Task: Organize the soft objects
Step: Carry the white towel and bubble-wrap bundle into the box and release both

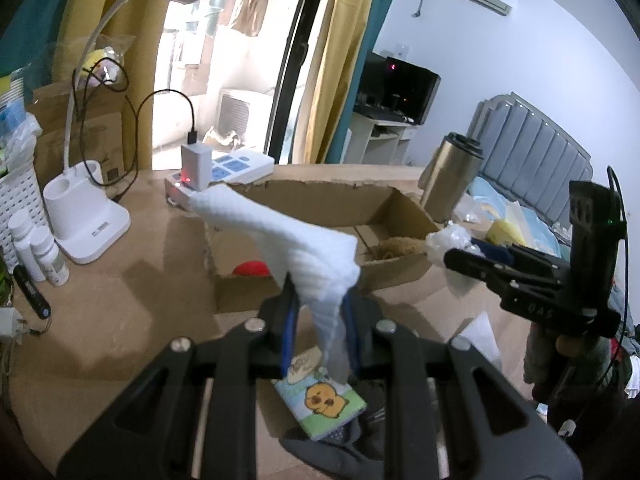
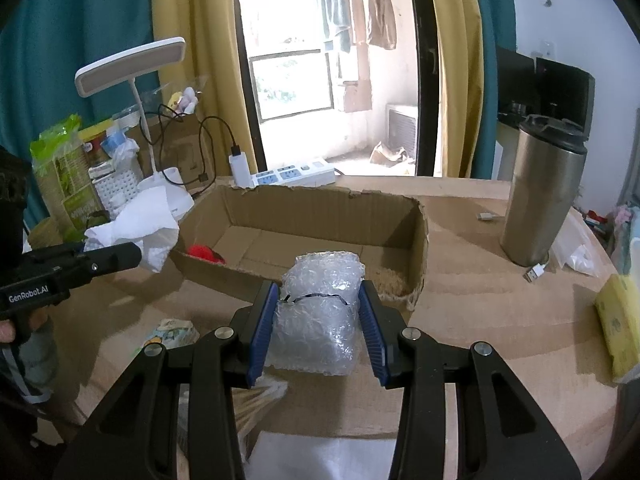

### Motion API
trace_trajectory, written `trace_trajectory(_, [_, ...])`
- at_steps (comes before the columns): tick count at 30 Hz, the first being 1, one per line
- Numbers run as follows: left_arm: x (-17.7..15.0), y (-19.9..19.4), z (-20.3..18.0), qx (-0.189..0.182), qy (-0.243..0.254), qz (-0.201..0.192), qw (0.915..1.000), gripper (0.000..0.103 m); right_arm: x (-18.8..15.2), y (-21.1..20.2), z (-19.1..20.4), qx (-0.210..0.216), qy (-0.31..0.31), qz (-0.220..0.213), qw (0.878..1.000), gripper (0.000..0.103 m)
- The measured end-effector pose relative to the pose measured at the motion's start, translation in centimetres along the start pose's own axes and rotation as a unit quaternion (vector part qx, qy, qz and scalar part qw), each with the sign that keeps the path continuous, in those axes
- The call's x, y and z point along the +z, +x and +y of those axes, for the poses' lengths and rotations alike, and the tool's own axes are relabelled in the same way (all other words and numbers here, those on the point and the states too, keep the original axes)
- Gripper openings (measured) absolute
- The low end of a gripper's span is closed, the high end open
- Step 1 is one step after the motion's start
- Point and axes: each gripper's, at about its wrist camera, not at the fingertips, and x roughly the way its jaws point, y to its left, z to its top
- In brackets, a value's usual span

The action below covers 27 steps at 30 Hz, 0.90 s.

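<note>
My left gripper (image 1: 318, 304) is shut on a white textured cloth (image 1: 296, 236), held above the table in front of an open cardboard box (image 1: 396, 208). From the right wrist view the same cloth (image 2: 140, 220) hangs off the left gripper's tip, left of the box (image 2: 320, 208). My right gripper (image 2: 318, 308) is shut on a roll of bubble wrap (image 2: 320, 300), raised just before the box's near wall. A red soft object (image 2: 204, 252) lies in the box's left corner, and something brown and fuzzy (image 1: 400, 246) lies at its right end.
A steel tumbler (image 2: 540, 196) stands right of the box. A white desk lamp (image 1: 86, 216), power strip (image 2: 296, 174) with charger, bottles (image 1: 38, 252) and a basket crowd the left. A cartoon tissue pack (image 1: 320, 400) and dark cloth lie near me. A yellow sponge (image 2: 618, 316) lies far right.
</note>
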Motion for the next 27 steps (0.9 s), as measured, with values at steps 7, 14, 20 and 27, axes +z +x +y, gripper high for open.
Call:
trace_trajectory(7, [0.7,1.2,-0.4,0.000,0.001,0.008,1.0000,0.021,0.8,0.8,-0.4,0.013,0.001,-0.003,1.000,0.044])
trace_trajectory(14, [1.7,2.3,-0.6,0.003,0.002,0.012,0.9999,0.021,2.2,1.8,-0.6,0.025,-0.006,-0.005,1.000,0.044])
trace_trajectory(20, [2.4,3.4,-0.6,0.004,0.005,0.015,0.9999,0.021,3.2,3.0,-0.6,0.036,-0.011,-0.004,0.999,0.044])
trace_trajectory(27, [2.6,5.0,-1.2,0.001,0.011,0.026,0.9996,0.021,3.5,4.3,-0.7,0.047,-0.009,-0.003,0.999,0.044])
